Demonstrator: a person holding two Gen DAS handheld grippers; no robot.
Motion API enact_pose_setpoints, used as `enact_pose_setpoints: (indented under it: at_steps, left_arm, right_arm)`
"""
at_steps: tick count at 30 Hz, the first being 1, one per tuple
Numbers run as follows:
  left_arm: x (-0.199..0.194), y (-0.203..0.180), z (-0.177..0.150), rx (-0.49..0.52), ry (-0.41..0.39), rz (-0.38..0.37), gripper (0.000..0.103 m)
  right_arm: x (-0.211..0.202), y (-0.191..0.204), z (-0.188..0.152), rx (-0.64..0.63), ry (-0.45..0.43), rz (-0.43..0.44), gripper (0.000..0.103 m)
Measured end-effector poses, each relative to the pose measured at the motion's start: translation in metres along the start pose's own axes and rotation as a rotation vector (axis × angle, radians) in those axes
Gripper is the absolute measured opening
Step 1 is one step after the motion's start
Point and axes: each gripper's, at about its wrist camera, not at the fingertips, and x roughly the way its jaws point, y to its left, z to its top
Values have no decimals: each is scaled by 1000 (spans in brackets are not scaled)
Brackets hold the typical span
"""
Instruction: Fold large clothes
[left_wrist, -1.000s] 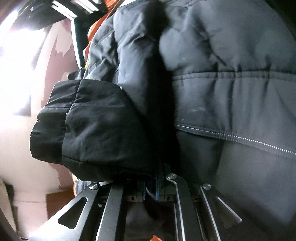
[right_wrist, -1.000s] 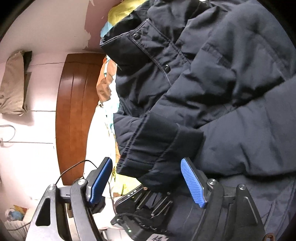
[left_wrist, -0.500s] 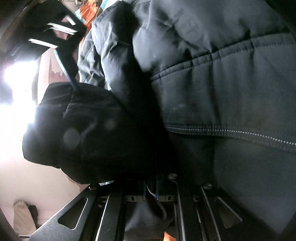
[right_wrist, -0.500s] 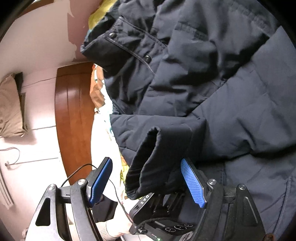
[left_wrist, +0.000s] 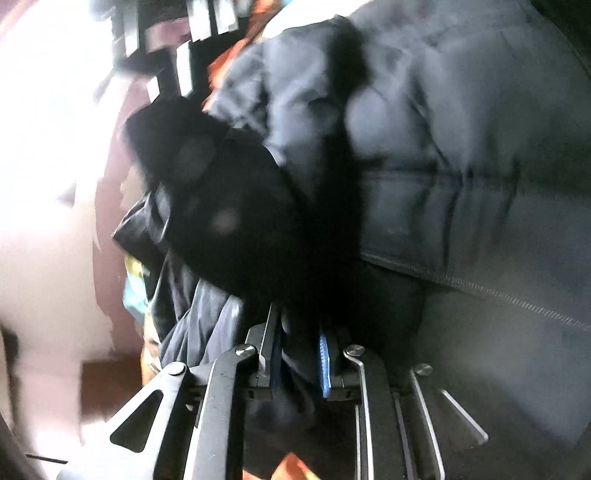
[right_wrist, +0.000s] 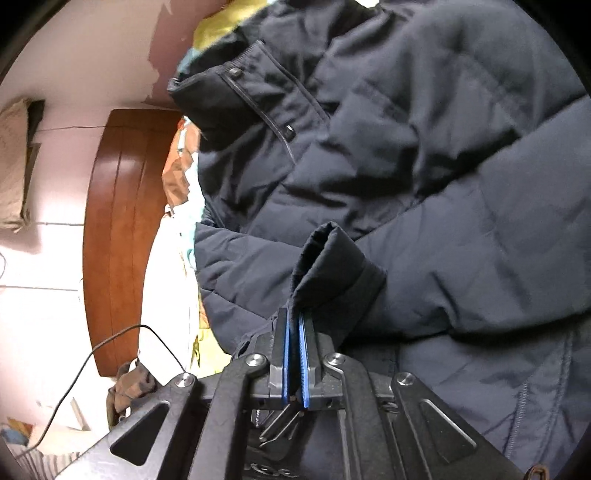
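A large dark navy padded jacket (right_wrist: 406, 147) fills most of both views, with its snap-button placket at the upper left. My right gripper (right_wrist: 294, 325) is shut on the edge of a sleeve cuff (right_wrist: 332, 266), which stands up from between the blue pads. The left wrist view is blurred. There the jacket (left_wrist: 461, 166) spreads to the right and a black bunched sleeve end (left_wrist: 221, 206) hangs to the left. My left gripper (left_wrist: 298, 343) has dark jacket fabric between its blue pads, and its jaws are opening.
A brown wooden headboard (right_wrist: 118, 229) stands left of the jacket against a pale wall. Patterned bedding (right_wrist: 184, 177) lies under the jacket's edge. A thin black cable (right_wrist: 110, 339) runs at lower left, and a beige cushion (right_wrist: 14, 166) sits at far left.
My right gripper's wide-open jaws have closed onto the cuff edge. The gap between the left gripper's pads has widened slightly, and the left view has shifted and blurred.
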Motion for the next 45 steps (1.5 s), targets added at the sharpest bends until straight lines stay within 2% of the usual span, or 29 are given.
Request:
enact_pose_setpoints:
  at_steps: [5, 8, 10, 13, 15, 19, 20, 21, 22, 24, 26, 28, 30, 31, 33, 36, 38, 40, 41, 43, 45]
  left_arm:
    - [-21, 40, 2, -190, -30, -30, 17]
    - [-21, 67, 9, -333, -23, -76, 18]
    - [-13, 74, 15, -396, -11, -106, 18]
    - [2, 89, 8, -491, 59, -150, 18]
    - [13, 99, 3, -543, 95, -167, 18]
    - [24, 111, -11, -645, 146, -201, 18]
    - [30, 116, -15, -671, 165, -206, 18]
    - [36, 122, -19, -697, 181, -212, 18]
    - [41, 124, -24, -722, 193, -219, 18]
    - [52, 136, -32, -783, 222, -231, 18]
    - [56, 143, -36, -821, 237, -234, 18]
    - [60, 146, -38, -837, 248, -239, 18]
    - [63, 149, -40, -851, 252, -248, 18]
    - [64, 151, -40, -861, 248, -253, 18]
    - [65, 156, -40, -882, 229, -265, 18]
    - [69, 164, -40, -911, 207, -275, 18]
    - [79, 171, -43, -972, 212, -302, 18]
    - [91, 178, -51, -1045, 235, -328, 18]
    - [97, 181, -54, -1075, 249, -336, 18]
    - [106, 185, -59, -1124, 264, -354, 18]
    - [108, 191, -59, -1153, 242, -386, 17]
  right_arm:
    - [-48, 17, 6, -109, -110, 66, 5]
    - [-81, 13, 13, -165, -196, 102, 5]
    - [-90, 1, 17, -229, -229, 38, 5]
    - [-74, -61, 27, -108, -175, -138, 5]
    - [-60, -88, 28, -49, -127, -184, 6]
    - [-52, -107, 26, 53, -124, -89, 10]
    - [-52, -112, 27, 89, -130, -72, 13]
    - [-52, -115, 27, 112, -132, -51, 23]
    - [-51, -117, 27, 126, -131, -41, 27]
    - [-49, -119, 28, 149, -132, -2, 45]
    - [-53, -109, 27, 123, -150, -8, 48]
    - [-51, -96, 29, 54, -151, -70, 44]
    - [-45, -83, 31, -29, -120, -131, 5]
    - [-46, -77, 32, -52, -129, -136, 5]
    - [-67, -62, 36, -113, -209, -102, 5]
    - [-98, -63, 40, -106, -296, -88, 5]
    - [-100, -75, 41, -96, -265, -161, 5]
    - [-85, -89, 38, -100, -171, -294, 5]
    - [-80, -94, 36, -97, -146, -324, 5]
    - [-74, -91, 35, -96, -157, -333, 5]
    - [-75, -89, 33, -76, -179, -346, 10]
